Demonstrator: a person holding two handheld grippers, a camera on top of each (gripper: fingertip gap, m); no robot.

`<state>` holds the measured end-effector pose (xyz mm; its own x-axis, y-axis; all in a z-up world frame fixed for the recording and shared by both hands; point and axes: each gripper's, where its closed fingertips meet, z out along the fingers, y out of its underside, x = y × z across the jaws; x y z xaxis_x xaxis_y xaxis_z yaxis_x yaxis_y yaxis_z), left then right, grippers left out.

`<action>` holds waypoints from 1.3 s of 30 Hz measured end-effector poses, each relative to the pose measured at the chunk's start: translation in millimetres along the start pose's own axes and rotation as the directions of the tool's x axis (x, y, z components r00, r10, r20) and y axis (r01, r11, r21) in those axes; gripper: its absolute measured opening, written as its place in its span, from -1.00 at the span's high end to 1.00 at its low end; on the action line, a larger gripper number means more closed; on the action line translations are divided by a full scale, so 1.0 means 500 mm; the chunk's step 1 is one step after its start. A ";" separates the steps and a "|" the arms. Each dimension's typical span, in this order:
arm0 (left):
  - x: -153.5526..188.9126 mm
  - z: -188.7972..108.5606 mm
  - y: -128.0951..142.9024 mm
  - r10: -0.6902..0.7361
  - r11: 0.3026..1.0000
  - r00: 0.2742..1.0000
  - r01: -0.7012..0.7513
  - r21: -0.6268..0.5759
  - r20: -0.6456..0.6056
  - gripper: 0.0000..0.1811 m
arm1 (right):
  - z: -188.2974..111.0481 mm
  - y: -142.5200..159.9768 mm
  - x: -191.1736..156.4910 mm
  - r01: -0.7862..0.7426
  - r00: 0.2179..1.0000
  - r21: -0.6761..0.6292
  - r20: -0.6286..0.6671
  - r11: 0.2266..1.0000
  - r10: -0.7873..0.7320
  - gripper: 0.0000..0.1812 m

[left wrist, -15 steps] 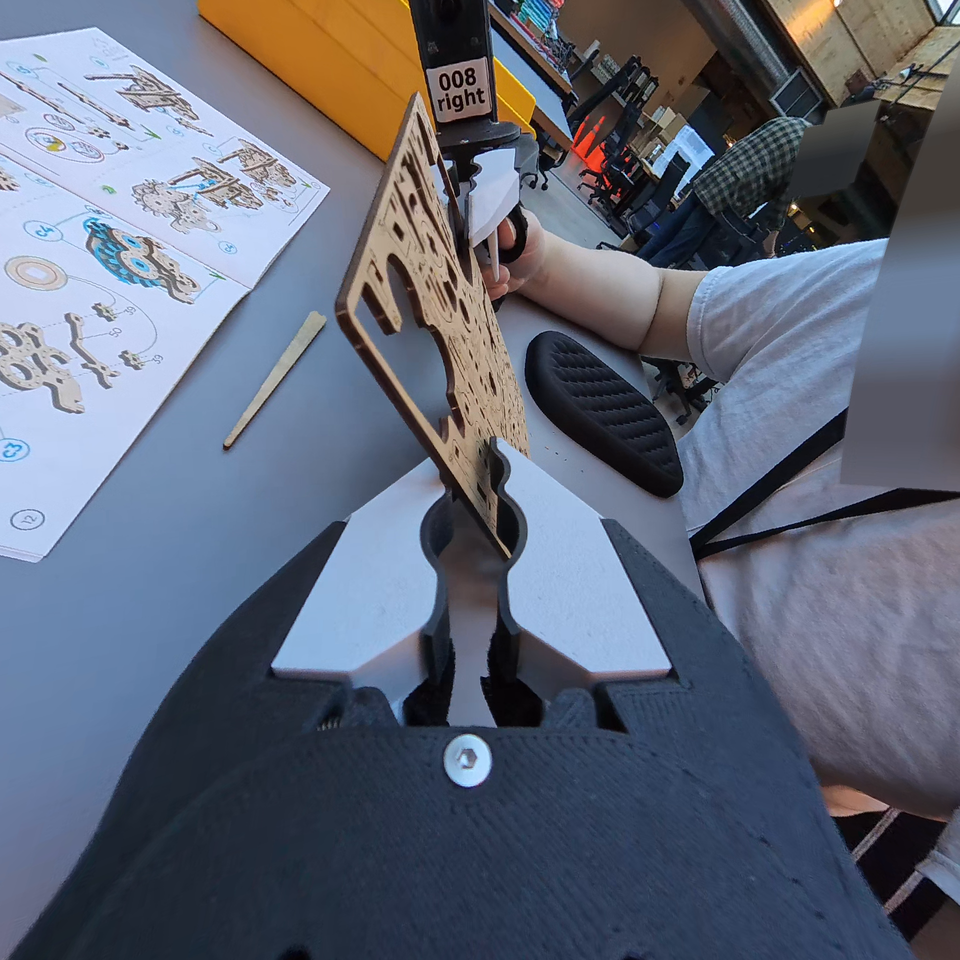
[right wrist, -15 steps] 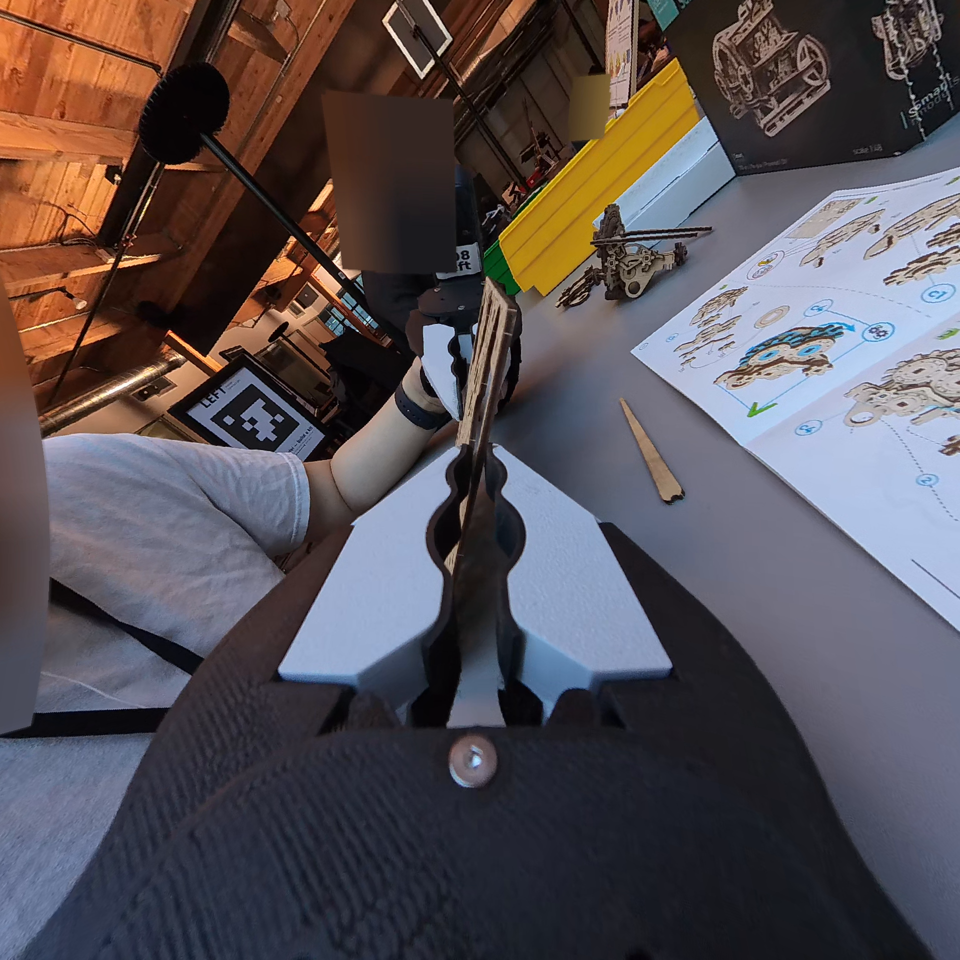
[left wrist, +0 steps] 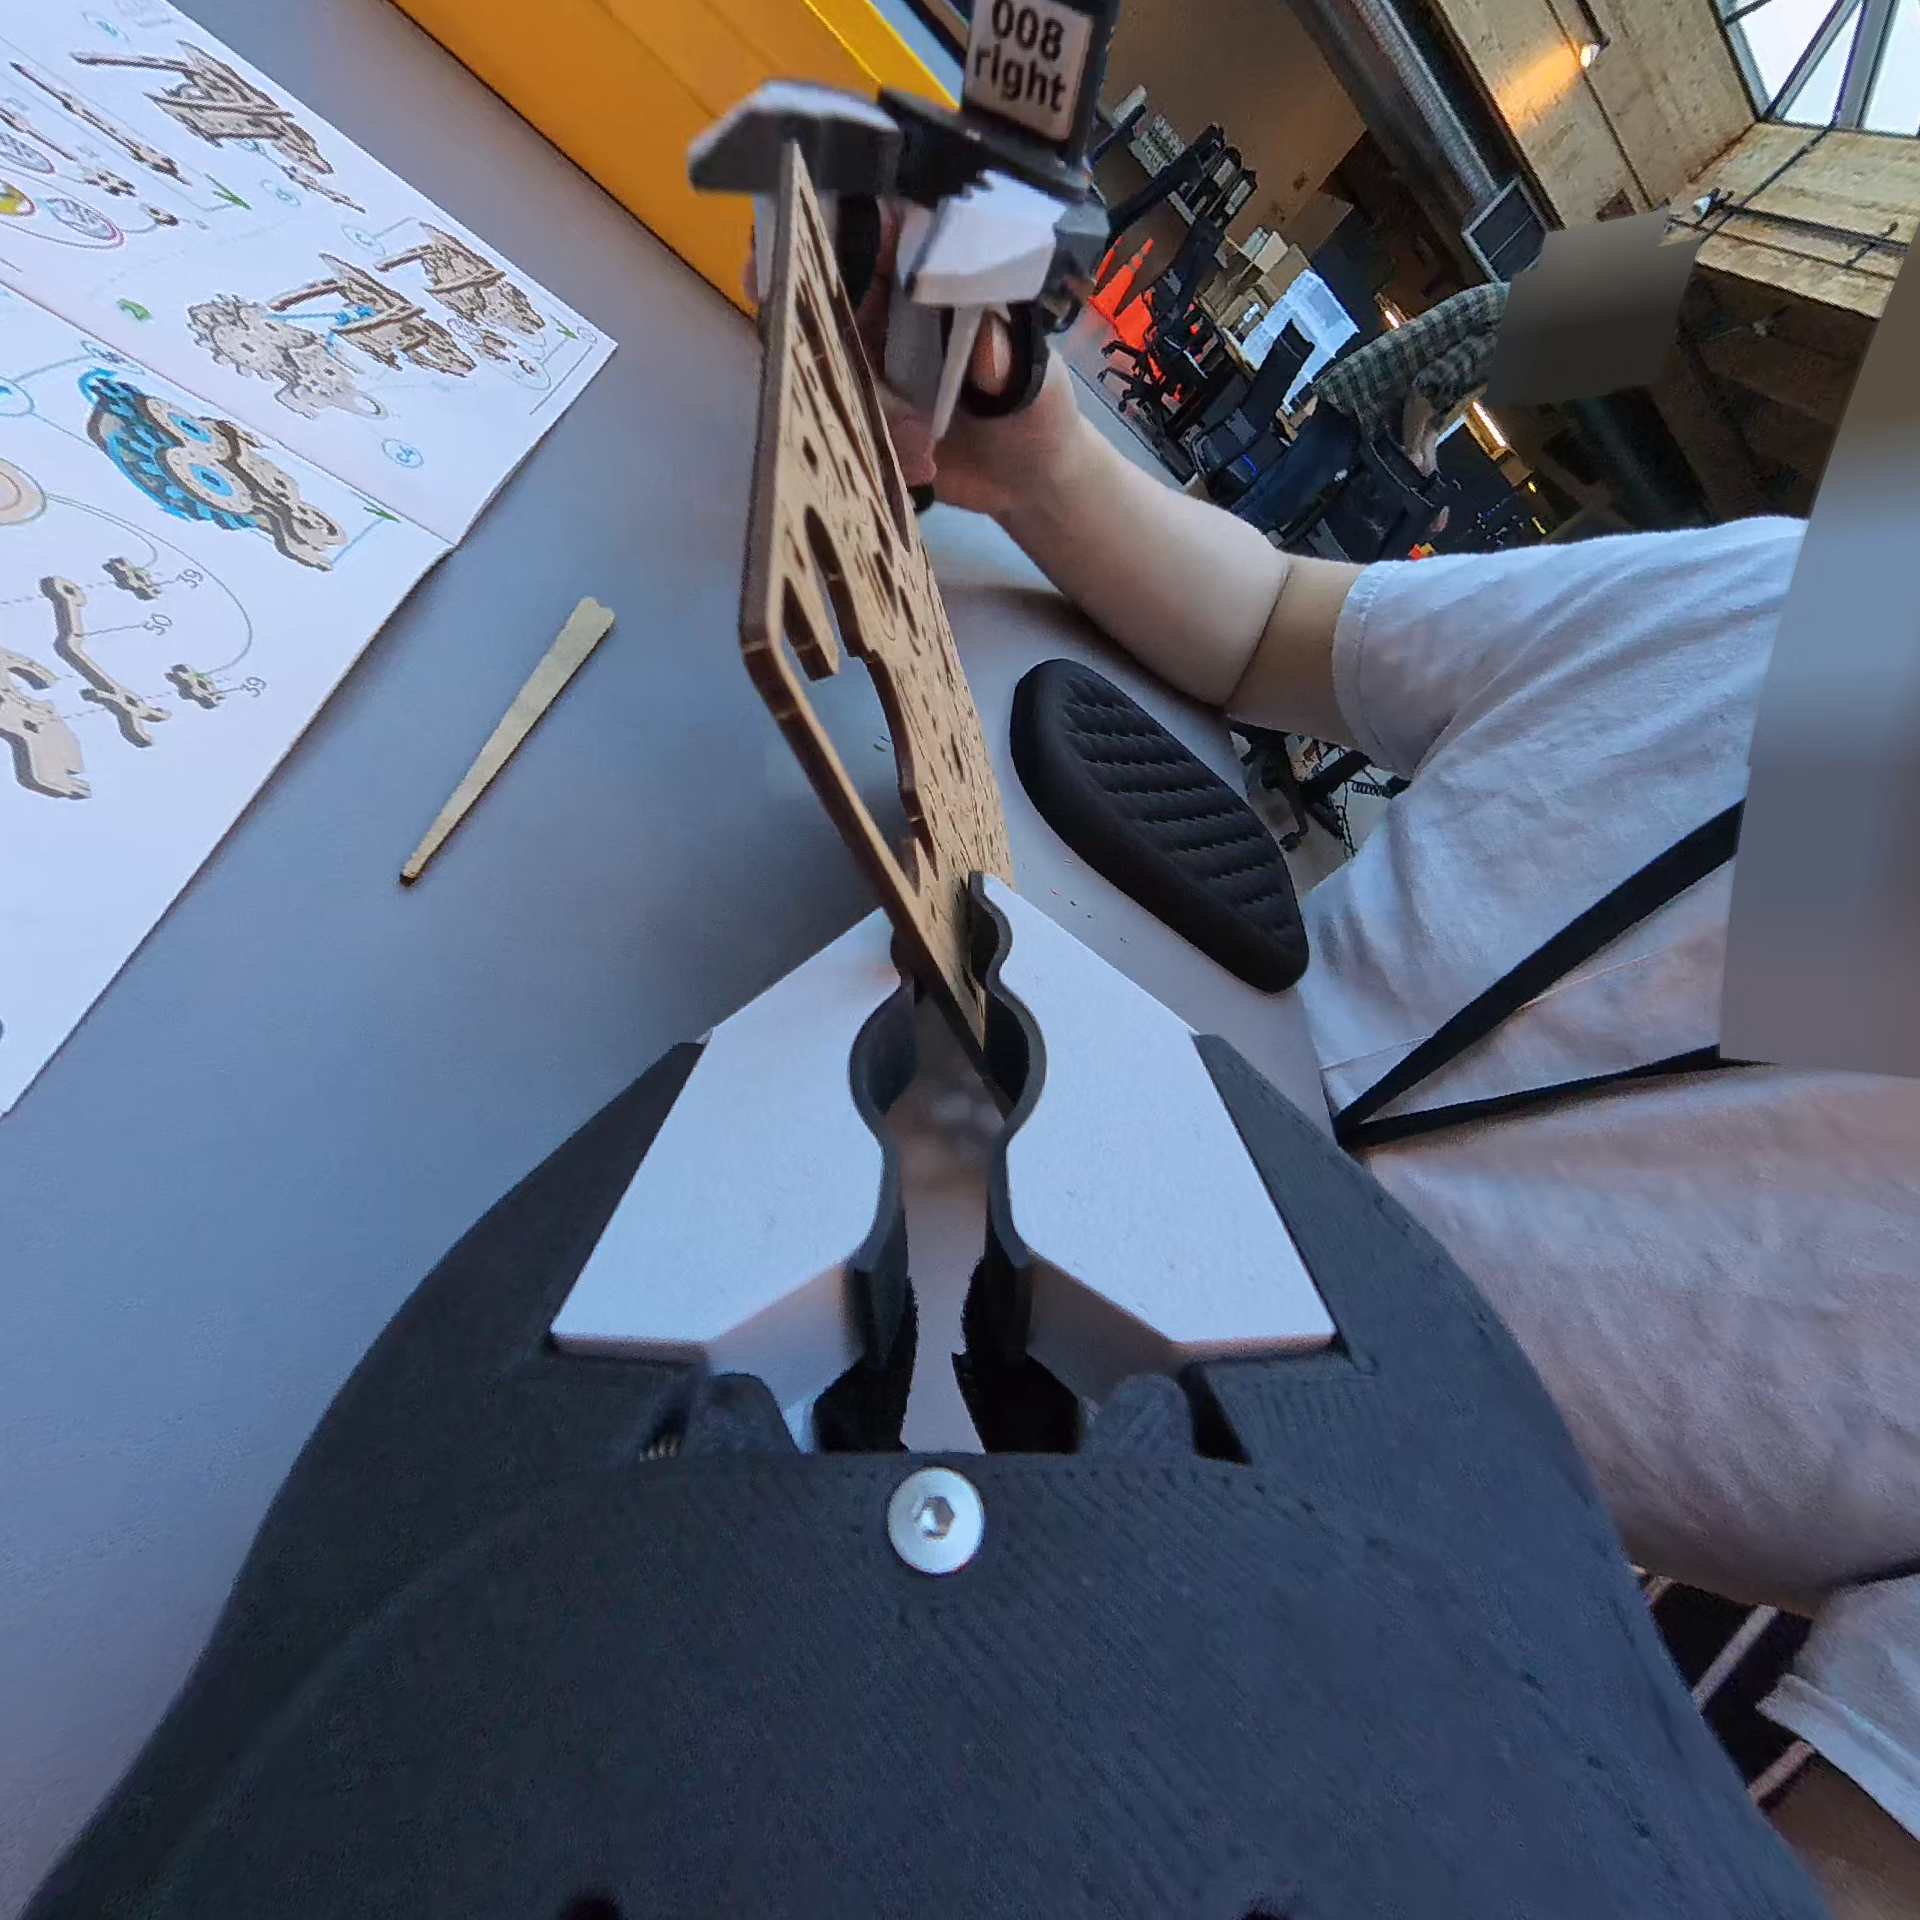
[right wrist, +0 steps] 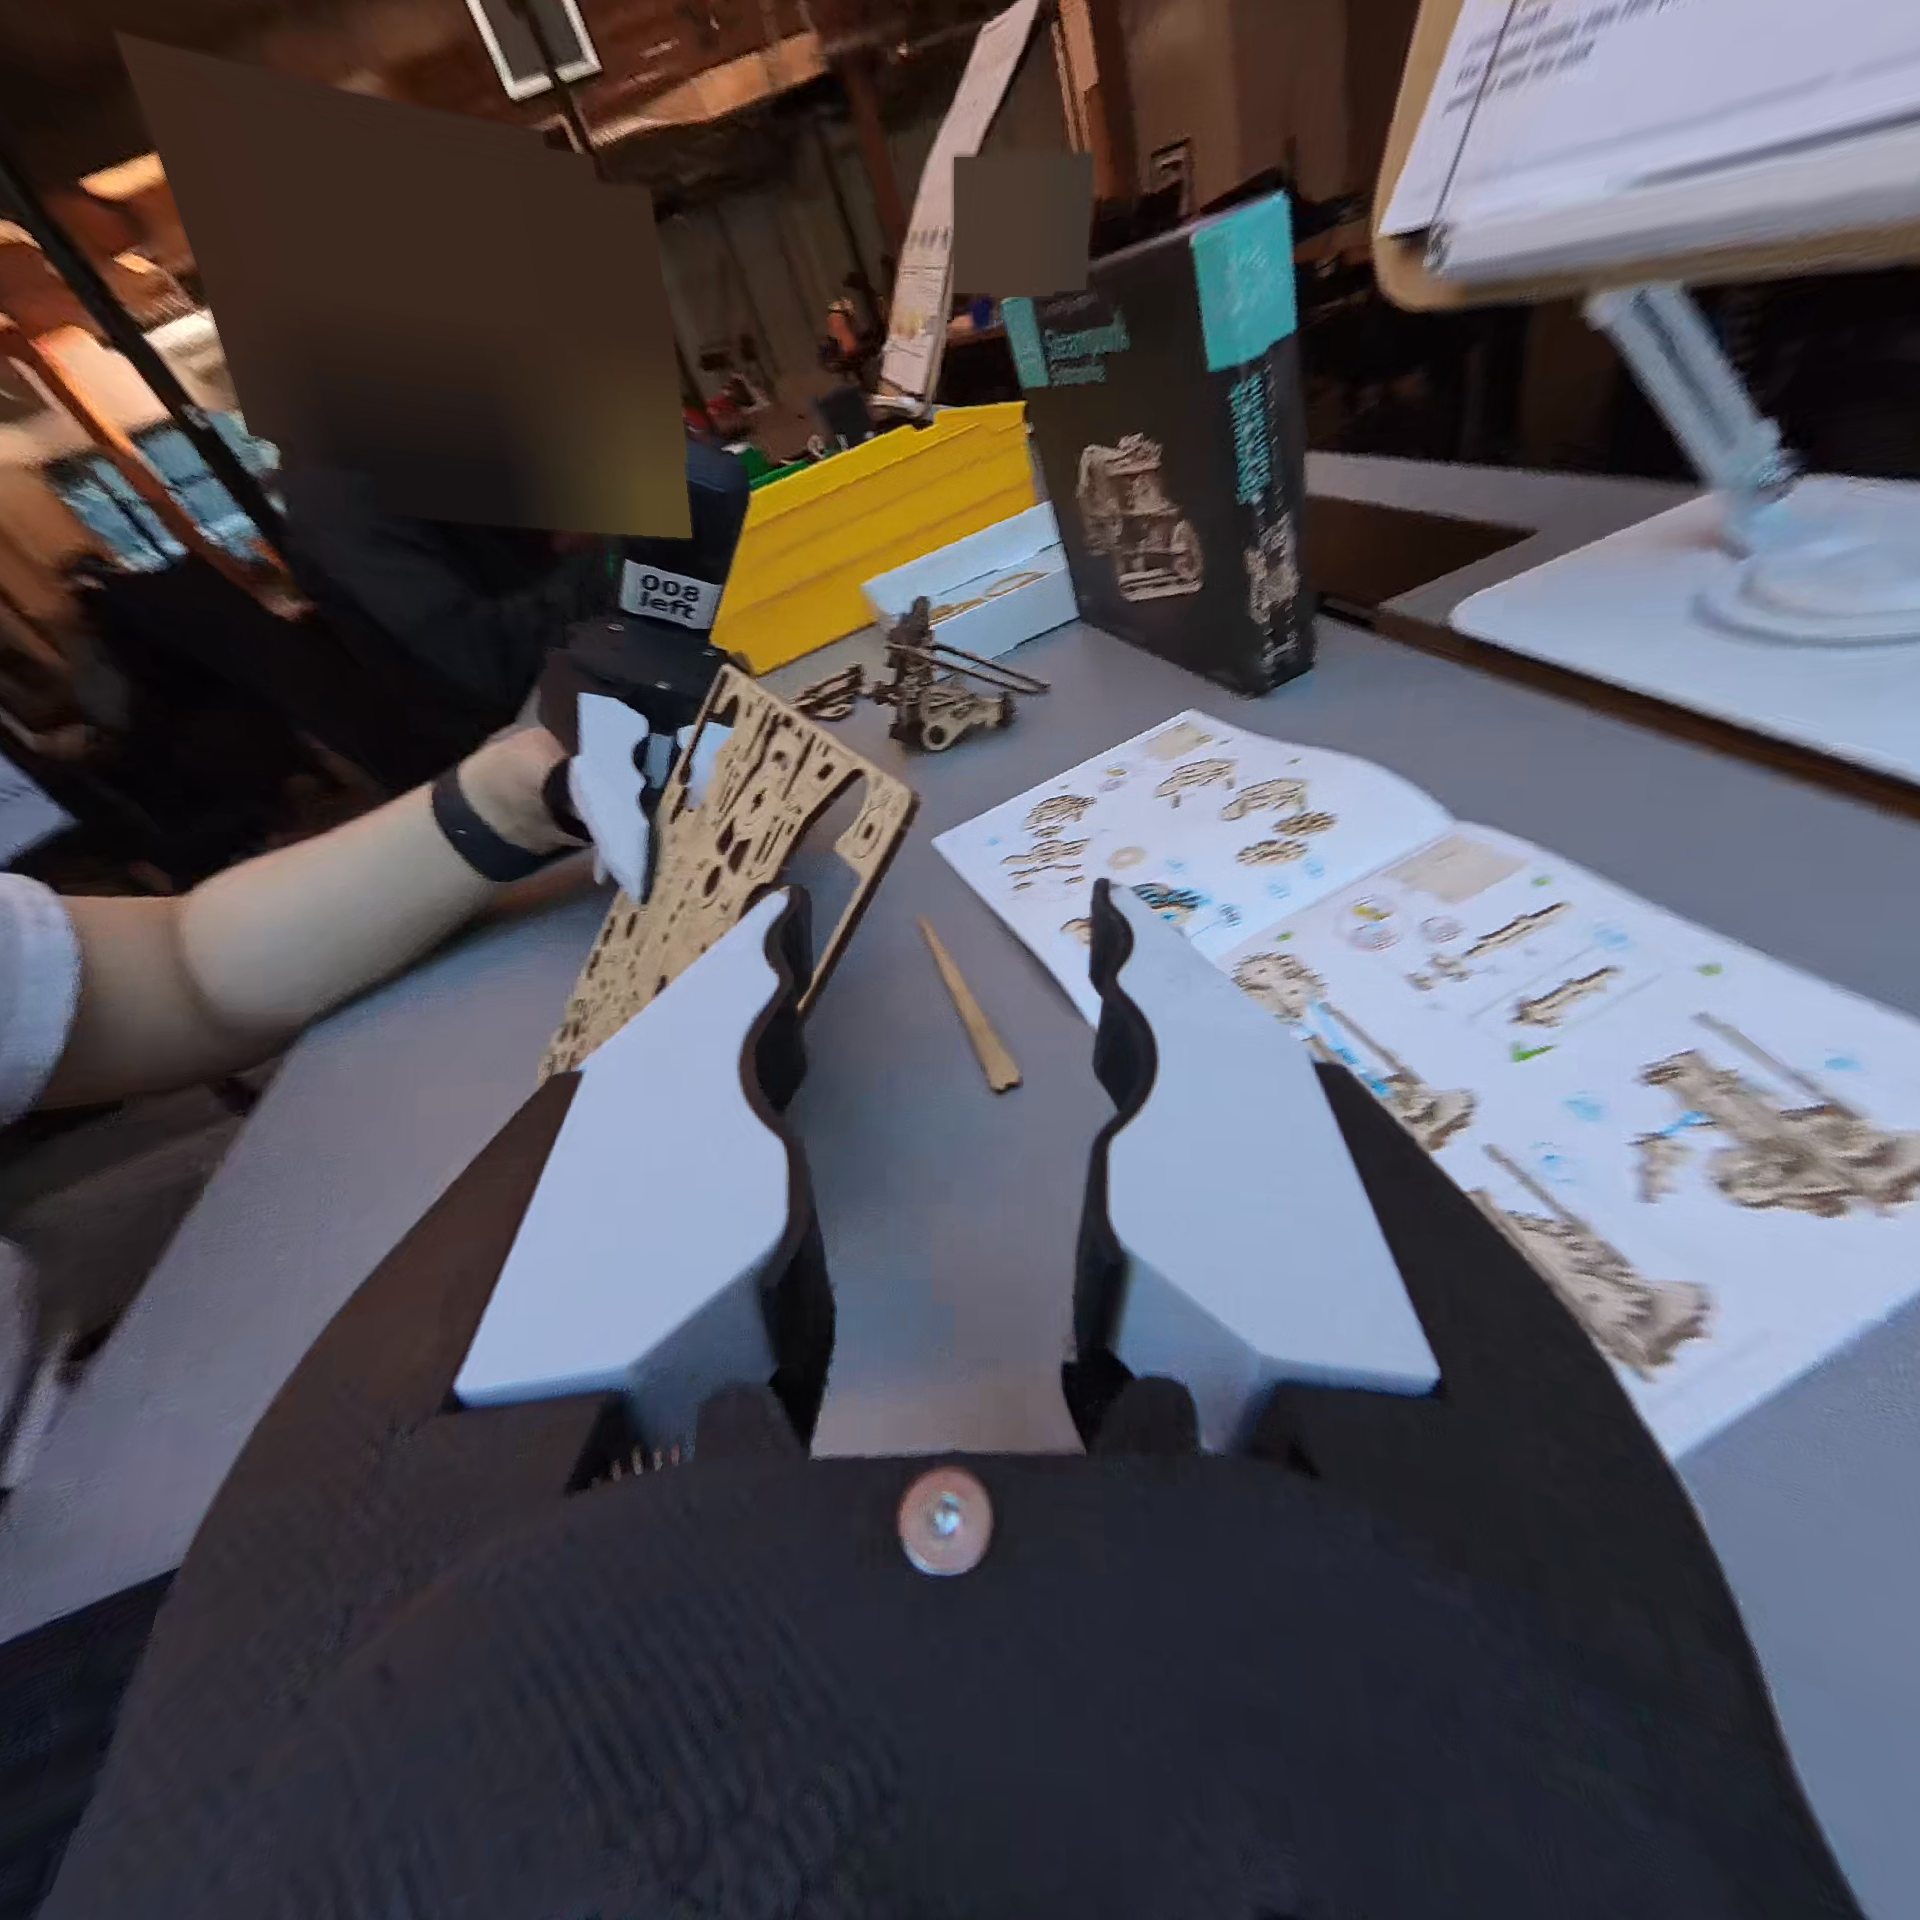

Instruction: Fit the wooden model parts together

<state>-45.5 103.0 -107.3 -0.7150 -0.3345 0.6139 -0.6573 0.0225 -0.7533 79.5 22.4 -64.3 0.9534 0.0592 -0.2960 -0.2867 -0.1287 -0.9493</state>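
A laser-cut wooden parts sheet (left wrist: 862,582) is held above the grey table (left wrist: 312,1039). My left gripper (left wrist: 943,925) is shut on its near edge and carries it alone. In the right wrist view the sheet (right wrist: 758,800) tilts out from the left gripper (right wrist: 629,821). My right gripper (right wrist: 945,914) is open and empty, and its left finger (right wrist: 675,1091) covers part of the sheet's lower edge. From the left wrist view the right gripper (left wrist: 883,197) is blurred at the sheet's far end, jaws apart. A partly built wooden model (right wrist: 935,696) stands farther back.
A thin wooden stick (right wrist: 968,1013) lies on the table beside the open instruction sheet (right wrist: 1455,935). A black model box (right wrist: 1174,468), a yellow bin (right wrist: 873,520) and a white stand base (right wrist: 1714,613) are at the back. A black oval pad (left wrist: 1153,821) lies by the person's arm. One gripper's finger ends stand about 15 centimeters off the other's.
My right gripper has opened, let go of the wooden sheet and drawn back from it. The left gripper still holds the sheet, now more upright.
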 end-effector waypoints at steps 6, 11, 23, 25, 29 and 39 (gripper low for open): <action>0.048 -0.047 0.023 0.070 0.990 0.997 -0.072 -0.118 -0.023 0.99 | 0.002 -0.007 -0.040 0.130 0.991 -0.133 -0.023 0.983 -0.134 0.36; 0.052 -0.104 0.009 0.182 0.980 0.981 -0.175 -0.094 0.073 1.00 | 0.049 0.052 -0.067 0.140 0.990 -0.261 0.059 0.955 -0.129 0.63; 0.026 -0.036 0.004 0.119 0.992 0.993 -0.118 -0.049 0.021 0.98 | 0.186 -0.090 -0.187 0.519 0.825 -0.585 0.152 0.623 -0.544 -0.01; 0.032 -0.028 0.005 0.138 0.989 0.990 -0.137 -0.056 0.018 0.98 | 0.207 -0.044 -0.169 0.442 0.860 -0.724 0.174 0.529 -0.480 0.00; 0.045 -0.023 0.003 0.185 0.981 0.983 -0.184 -0.062 0.019 0.98 | 0.223 0.013 -0.148 0.431 0.850 -0.800 0.204 0.418 -0.485 0.01; 0.038 -0.019 0.001 0.208 0.977 0.978 -0.206 -0.054 0.032 0.96 | 0.214 0.082 -0.174 0.385 0.912 -0.855 0.295 0.348 -0.285 0.43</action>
<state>-61.9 105.5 -93.9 -0.8279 -0.3527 0.4361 -0.5079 0.1416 -0.8497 -25.4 117.7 -88.8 0.9235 0.3823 -0.0309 0.3476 -0.8682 -0.3541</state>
